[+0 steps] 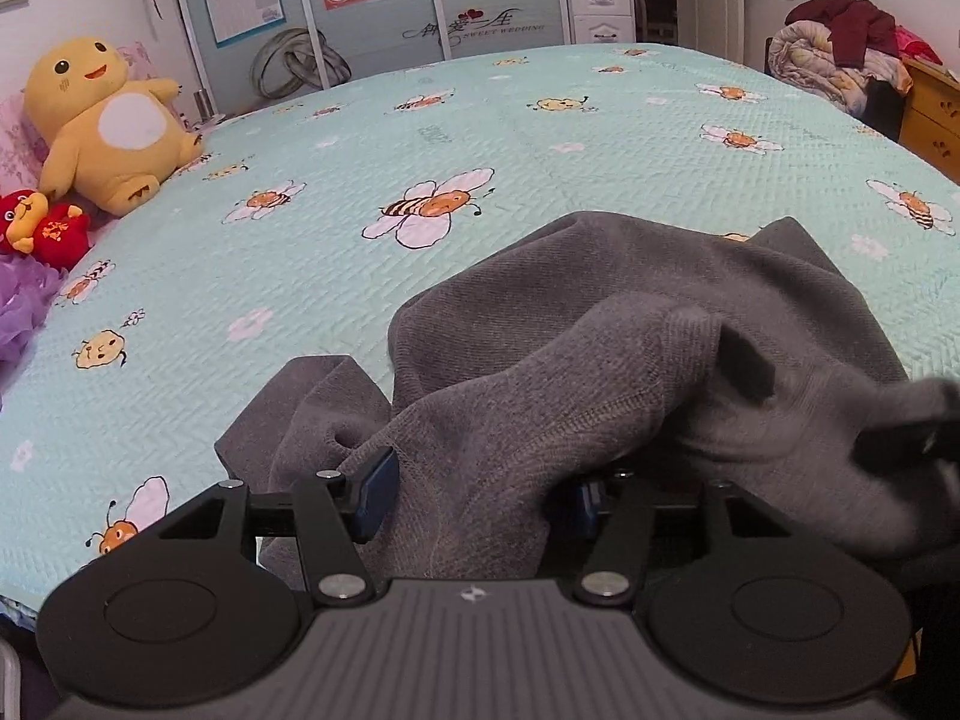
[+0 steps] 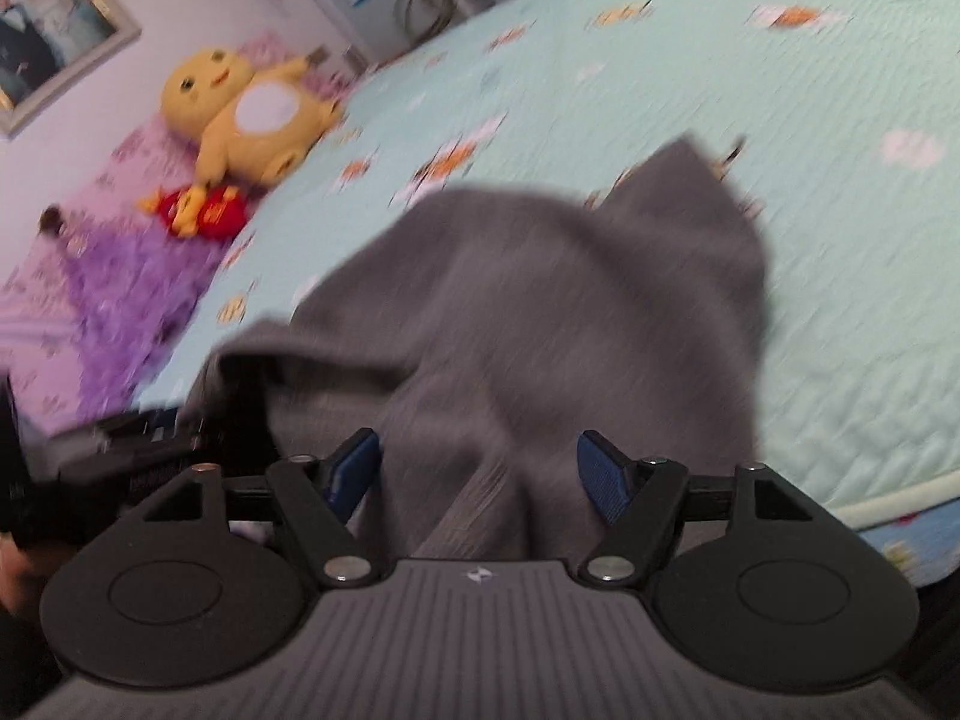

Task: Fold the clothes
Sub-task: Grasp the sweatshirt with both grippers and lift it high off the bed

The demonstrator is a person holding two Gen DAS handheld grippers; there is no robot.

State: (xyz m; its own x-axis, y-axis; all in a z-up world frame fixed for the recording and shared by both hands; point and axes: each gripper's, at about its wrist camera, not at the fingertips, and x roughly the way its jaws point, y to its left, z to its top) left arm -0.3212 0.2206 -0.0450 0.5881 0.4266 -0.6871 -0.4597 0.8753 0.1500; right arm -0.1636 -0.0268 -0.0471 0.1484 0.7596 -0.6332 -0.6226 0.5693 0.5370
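A crumpled grey knit garment (image 1: 600, 324) lies bunched on the near part of the bed, also seen as a blurred grey heap (image 2: 540, 300) in the right wrist view. My left gripper (image 1: 480, 498) stands open, its blue pads (image 1: 378, 489) apart, with a fold of the grey cloth lying loosely between them. My right gripper (image 2: 480, 471) is open too, its blue pads (image 2: 603, 474) clear of the cloth that runs between them. A dark blur at the right edge of the left wrist view is the right gripper (image 1: 900, 438).
The bed's mint bee-print cover (image 1: 360, 120) stretches far ahead. A yellow plush toy (image 1: 102, 120), a red plush (image 1: 42, 228) and purple fabric (image 1: 18, 312) sit at the left. The bed's front edge (image 2: 870, 504) is close on the right. Cabinets and a pile of bedding (image 1: 840, 54) stand beyond.
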